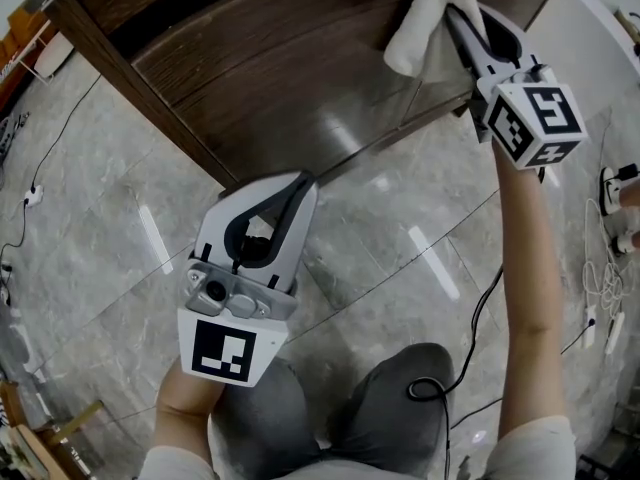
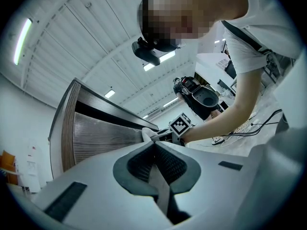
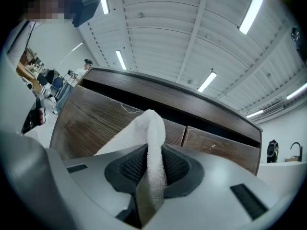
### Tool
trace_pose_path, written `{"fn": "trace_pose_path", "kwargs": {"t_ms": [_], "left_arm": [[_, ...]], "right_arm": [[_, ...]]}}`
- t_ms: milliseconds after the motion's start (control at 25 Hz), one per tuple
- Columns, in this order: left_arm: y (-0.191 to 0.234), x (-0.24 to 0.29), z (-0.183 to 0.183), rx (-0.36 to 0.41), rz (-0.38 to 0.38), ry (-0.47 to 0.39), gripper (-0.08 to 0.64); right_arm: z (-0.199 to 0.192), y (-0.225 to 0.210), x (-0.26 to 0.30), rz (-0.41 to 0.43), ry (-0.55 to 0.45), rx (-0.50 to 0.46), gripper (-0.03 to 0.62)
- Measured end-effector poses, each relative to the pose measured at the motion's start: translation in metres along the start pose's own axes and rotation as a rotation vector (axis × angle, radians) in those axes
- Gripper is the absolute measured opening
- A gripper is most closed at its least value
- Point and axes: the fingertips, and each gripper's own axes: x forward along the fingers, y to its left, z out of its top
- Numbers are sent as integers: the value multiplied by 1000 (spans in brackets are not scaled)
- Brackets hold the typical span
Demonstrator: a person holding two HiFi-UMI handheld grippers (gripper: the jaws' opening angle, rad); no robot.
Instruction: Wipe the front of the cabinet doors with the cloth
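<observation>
Left hand-held gripper [image 2: 154,146] closed empty, cloth [image 3: 150,126] in right hand-held gripper [image 3: 152,153]

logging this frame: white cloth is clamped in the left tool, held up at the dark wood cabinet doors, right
No: the cloth is clamped in the right tool, not the left; the right gripper view shows it. It is held up at the cabinet doors.

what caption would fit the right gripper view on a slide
Right gripper, jaws shut on a white cloth, facing the dark wooden cabinet doors.
</observation>
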Motion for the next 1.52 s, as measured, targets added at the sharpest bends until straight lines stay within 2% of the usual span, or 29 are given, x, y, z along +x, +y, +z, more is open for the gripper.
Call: {"fn": "trace_pose_path", "kwargs": {"t_ms": [240, 400, 560, 840, 1080, 1400, 1520], "left_arm": [[1, -4, 2, 7, 10, 4, 18], [6, -14, -2, 3, 22, 19, 18], [14, -31, -10, 0, 51, 39, 18], [27, -61, -16, -6, 85, 60, 18], [34, -83, -17, -6, 110, 73, 18], [54, -111, -17, 1, 158, 78, 18], [56, -116, -17, 0, 165, 84, 18]], "right_arm": [[-10, -9, -1, -33, 23, -12, 94], [0, 14, -15, 12, -3, -20, 94], [11, 48, -32, 86, -40, 15, 94], [42, 118, -42, 195, -95, 1, 94], [63, 184, -46, 296, -153, 52, 94], [83, 270, -33, 464, -209, 110, 94], [81, 287, -21, 482, -201, 92, 94]]}}
